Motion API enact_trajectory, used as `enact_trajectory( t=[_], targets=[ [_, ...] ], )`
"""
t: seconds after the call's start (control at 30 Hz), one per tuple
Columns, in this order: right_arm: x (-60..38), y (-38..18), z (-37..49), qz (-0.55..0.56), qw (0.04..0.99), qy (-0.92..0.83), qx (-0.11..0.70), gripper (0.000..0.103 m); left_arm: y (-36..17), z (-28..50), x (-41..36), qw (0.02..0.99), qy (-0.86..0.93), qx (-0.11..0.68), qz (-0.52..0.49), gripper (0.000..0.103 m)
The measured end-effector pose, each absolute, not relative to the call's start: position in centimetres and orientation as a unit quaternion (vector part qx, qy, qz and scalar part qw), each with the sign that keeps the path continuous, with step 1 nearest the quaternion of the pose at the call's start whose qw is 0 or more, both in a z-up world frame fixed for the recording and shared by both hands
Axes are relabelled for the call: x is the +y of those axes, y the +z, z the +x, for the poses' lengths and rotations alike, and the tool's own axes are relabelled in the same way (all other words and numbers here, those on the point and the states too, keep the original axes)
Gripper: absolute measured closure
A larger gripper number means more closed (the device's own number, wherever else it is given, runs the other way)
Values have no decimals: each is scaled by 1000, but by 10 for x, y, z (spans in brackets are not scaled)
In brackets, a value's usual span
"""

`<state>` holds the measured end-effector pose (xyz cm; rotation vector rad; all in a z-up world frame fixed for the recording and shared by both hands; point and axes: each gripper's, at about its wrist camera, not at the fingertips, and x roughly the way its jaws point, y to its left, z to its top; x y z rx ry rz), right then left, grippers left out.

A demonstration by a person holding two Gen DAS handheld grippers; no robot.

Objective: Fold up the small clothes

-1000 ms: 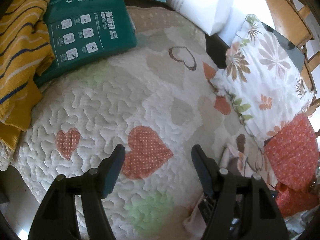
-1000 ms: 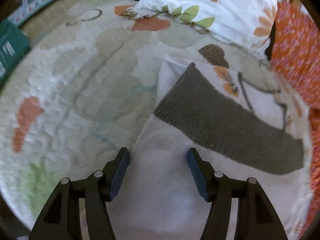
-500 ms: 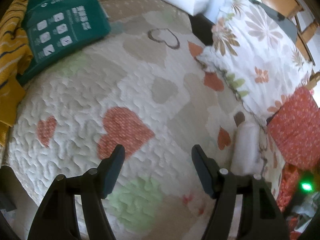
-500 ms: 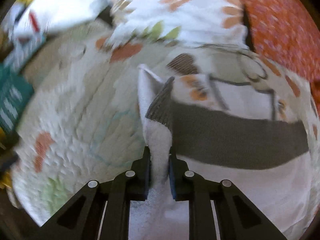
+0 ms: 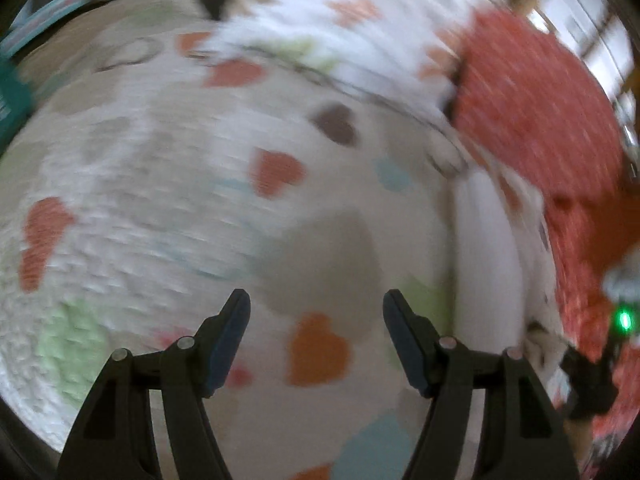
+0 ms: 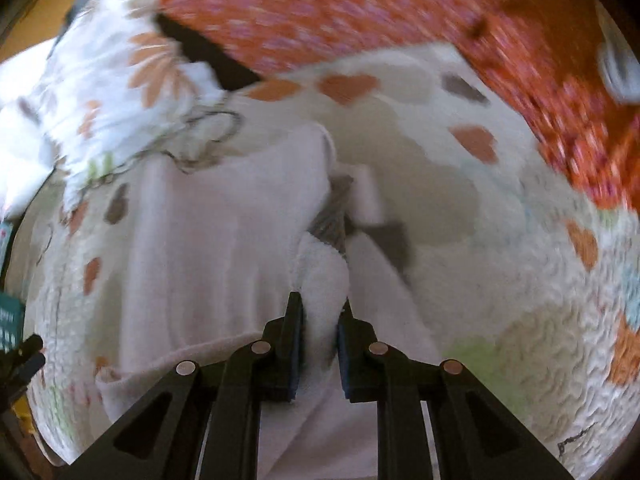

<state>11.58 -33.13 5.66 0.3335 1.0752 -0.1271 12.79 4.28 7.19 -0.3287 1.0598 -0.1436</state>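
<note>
- Two grippers are in play, one per view. The right gripper (image 6: 319, 318) has its jaws pressed together on a bunched fold of one white garment (image 6: 224, 264), the fluffy cloth squeezed up between the pads.
- The left gripper (image 5: 316, 320) has its jaws wide apart with nothing between them, above the quilt (image 5: 160, 208).
- One garment only: white and soft, with a dark grey ribbed band (image 6: 334, 216) showing just past the pinched fold (the band looks creased where the cloth doubles over). It lies spread on the quilt, running from the near edge of the right wrist view toward the pillows; in the left wrist view it shows as a pale strip (image 5: 486, 248) at the right.
- One quilt, cream with many hearts in orange, grey, green and blue.
- Farthest off are two pillows: one white with flowers (image 6: 120, 80), one orange-red with dots (image 6: 360, 12), both blurred.
</note>
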Motion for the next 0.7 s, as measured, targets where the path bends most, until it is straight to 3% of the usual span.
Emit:
enact_trajectory(
  t=[0.1, 0.23, 0.4, 0.47, 0.7],
  targets=[
    [-344, 50, 120, 182, 831, -37, 525, 85, 64, 124, 4, 841, -107, 515, -127, 35],
    [-377, 64, 114, 194, 843, -59, 498, 70, 55, 120, -24, 840, -122, 519, -100, 35],
    [-398, 88, 101, 205, 868, -30, 451, 70, 50, 125, -31, 832, -126, 527, -119, 35],
    [-399, 87, 100, 212, 870, -13, 446, 59, 48, 130, -36, 827, -130, 531, -130, 35],
    [-391, 59, 145, 221, 859, -2, 461, 58, 42, 152, -58, 826, -119, 532, -139, 35]
  ],
)
